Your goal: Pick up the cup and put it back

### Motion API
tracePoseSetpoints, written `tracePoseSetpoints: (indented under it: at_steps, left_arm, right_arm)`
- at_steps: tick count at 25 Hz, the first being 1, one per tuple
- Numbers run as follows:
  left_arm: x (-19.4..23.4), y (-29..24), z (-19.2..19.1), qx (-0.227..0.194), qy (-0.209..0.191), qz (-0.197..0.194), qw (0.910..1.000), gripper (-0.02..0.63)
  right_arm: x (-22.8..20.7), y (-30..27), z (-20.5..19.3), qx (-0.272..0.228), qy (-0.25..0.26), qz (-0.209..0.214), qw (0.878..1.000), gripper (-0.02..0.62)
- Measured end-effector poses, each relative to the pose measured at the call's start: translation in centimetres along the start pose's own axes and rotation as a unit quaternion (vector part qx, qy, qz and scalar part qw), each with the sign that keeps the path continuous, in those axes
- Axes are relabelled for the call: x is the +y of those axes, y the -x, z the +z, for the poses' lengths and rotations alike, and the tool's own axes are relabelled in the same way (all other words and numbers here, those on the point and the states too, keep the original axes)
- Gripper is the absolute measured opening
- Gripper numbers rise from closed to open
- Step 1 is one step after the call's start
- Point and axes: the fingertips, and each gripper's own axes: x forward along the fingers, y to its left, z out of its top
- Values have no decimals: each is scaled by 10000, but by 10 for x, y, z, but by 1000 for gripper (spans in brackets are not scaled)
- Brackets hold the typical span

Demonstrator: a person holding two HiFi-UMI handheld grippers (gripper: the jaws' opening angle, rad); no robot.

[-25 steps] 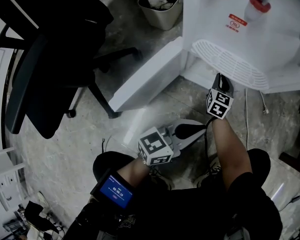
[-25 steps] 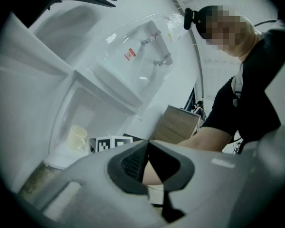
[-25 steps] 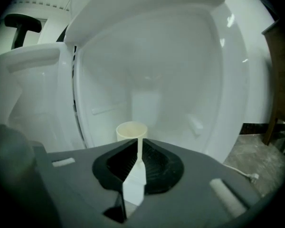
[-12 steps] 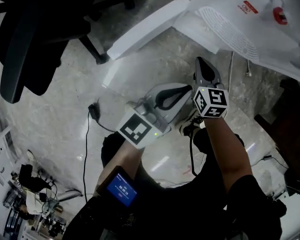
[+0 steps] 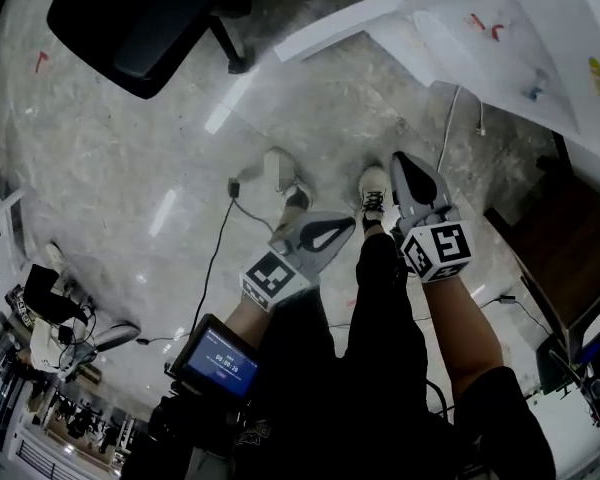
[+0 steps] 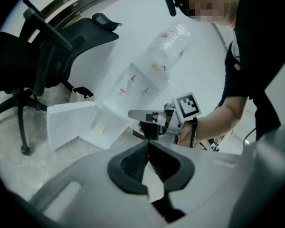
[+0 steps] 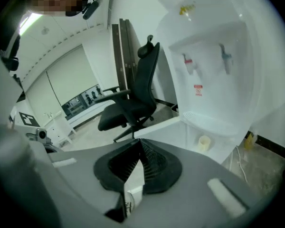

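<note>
– Since a second ago we have stood up. Both tools have come up and away from the foot of the water dispenser point(image 7: 213, 75), which in the head view now sits out at two o'clock.

– And our tongs?

– The left tongs point(image 5: 348, 222) and the right tongs point(image 5: 400, 160) both have their jaws pressed together with nothing between them.

– Where is the cup point(image 7: 204, 142)?

– It stands upright in the dispenser's low compartment point(image 7: 228, 134), at four o'clock in the right gripper view. It is well apart from both our tools.

– How will it handle?

– It is small and pale, so we judge it light and thin-walled, quick to buckle or slip. We cannot tell whether it holds water. We would take it across the side wall, around mid-height, with a gentle squeeze, and keep it level.
</note>
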Motion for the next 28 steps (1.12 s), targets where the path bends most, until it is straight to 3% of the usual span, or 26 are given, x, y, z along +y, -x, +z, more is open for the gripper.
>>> tracePoseSetpoints:
  at_steps: [5,9,13,15,20,28]
  left_arm:
    - [-105,53,62,-101,68,106,9999,3]
    - [-140,57,132,-1059,-70,418,9935,3]
    - [-203,75,181,-1784,495,495,9815,3]
    - [-229,87,198,-1944,470,439,9788,3]
    - [-259,113,207,-1552,-727,552,9837,3]
    - [-269,176,186,-1189,-958,-38,9883,3]
  right_arm:
    - [75,96,96,-414,341,749,9957,8]
    - [89,140,181,-1172,813,1010,9846,8]
    - [97,215,220,-1349,648,958,9841,8]
    - [102,244,230,-1456,550,956,9832,8]
    - [121,273,228,-1767,119,901,9801,8]
    - [211,293,190,-1782,159,408,9830,8]
